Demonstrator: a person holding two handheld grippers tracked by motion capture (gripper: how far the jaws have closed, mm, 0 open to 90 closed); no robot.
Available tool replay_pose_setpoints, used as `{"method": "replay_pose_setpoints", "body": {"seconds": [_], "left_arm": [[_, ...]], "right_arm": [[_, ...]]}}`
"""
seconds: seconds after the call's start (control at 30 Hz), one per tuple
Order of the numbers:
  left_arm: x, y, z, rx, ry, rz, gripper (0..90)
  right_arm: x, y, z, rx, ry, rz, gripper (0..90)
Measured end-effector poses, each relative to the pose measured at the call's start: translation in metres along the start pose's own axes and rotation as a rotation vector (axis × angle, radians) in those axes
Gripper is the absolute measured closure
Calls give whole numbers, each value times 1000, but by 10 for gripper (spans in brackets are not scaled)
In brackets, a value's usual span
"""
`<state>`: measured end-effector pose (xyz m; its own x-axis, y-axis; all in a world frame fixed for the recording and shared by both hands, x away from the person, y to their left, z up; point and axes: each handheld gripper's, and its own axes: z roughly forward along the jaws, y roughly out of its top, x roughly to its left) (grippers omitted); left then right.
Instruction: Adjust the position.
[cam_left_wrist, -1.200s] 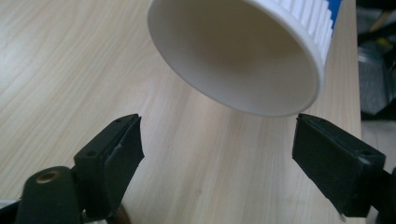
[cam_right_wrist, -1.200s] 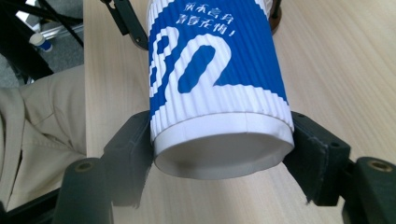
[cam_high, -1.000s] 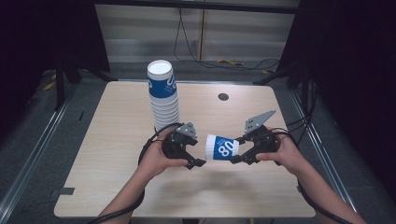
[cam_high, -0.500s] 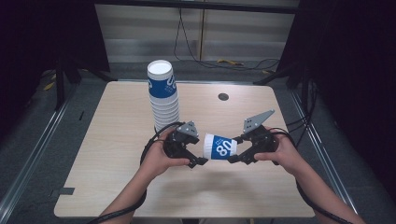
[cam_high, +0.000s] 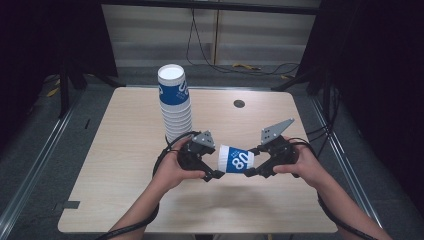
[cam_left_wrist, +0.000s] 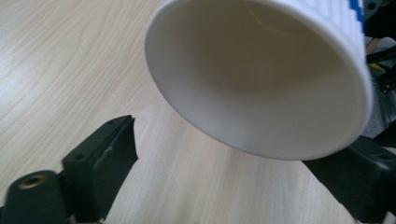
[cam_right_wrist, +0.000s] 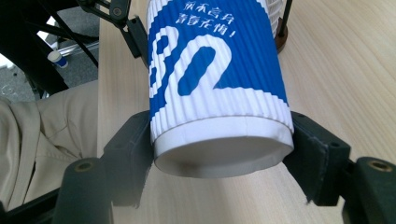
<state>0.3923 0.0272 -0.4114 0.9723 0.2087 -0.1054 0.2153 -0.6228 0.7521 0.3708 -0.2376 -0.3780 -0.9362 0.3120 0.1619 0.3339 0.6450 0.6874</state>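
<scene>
A blue and white ribbed paper cup (cam_high: 235, 159) lies on its side in the air, just above the table, between the two grippers. My right gripper (cam_high: 252, 162) is shut on its base end; in the right gripper view both jaws press the cup (cam_right_wrist: 215, 79) near the bottom rim, either side of my right gripper (cam_right_wrist: 222, 149). My left gripper (cam_high: 215, 162) faces the cup's open mouth (cam_left_wrist: 261, 79). Its jaws have just been opening and now stand wide at the rim, the left jaw clearly off it.
A tall stack of the same cups (cam_high: 175, 102) stands on the wooden table (cam_high: 125, 150) behind the left hand. A small dark round hole (cam_high: 239, 103) lies in the tabletop farther back. Cables trail from both grippers towards the person.
The left gripper's jaws have spread apart at the cup's mouth. The cup stays in the right gripper, and neither hand has shifted.
</scene>
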Motion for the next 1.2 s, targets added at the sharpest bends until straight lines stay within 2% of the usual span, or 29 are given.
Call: {"method": "replay_pose_setpoints", "body": {"seconds": [0.4, 0.5, 0.6, 0.7, 0.73, 0.8, 0.97, 1.2], "left_arm": [[-1, 3, 2, -4, -6, 34, 43], [-1, 4, 2, -22, -9, 32, 45], [-1, 5, 2, -15, -11, 36, 70], [-2, 5, 1, -19, -26, 42, 153], [-2, 5, 1, -20, -17, 45, 159], [-3, 5, 1, -28, -25, 38, 159], [-4, 8, -1, -44, -25, 57, 151], [-5, 11, 1, -19, -27, 107, 120]], "right_arm": [[1, 0, 2, 3, 17, -21, 290], [1, 0, 3, 9, 16, -23, 290], [1, 1, 5, 9, 13, -23, 290], [0, 1, 5, 7, 6, -21, 291], [-1, 1, 5, 6, 6, -21, 291], [-1, 1, 4, 7, 7, -21, 290], [-1, 1, 5, 16, 4, -19, 290], [1, 2, 7, 23, 14, -37, 291]]}}
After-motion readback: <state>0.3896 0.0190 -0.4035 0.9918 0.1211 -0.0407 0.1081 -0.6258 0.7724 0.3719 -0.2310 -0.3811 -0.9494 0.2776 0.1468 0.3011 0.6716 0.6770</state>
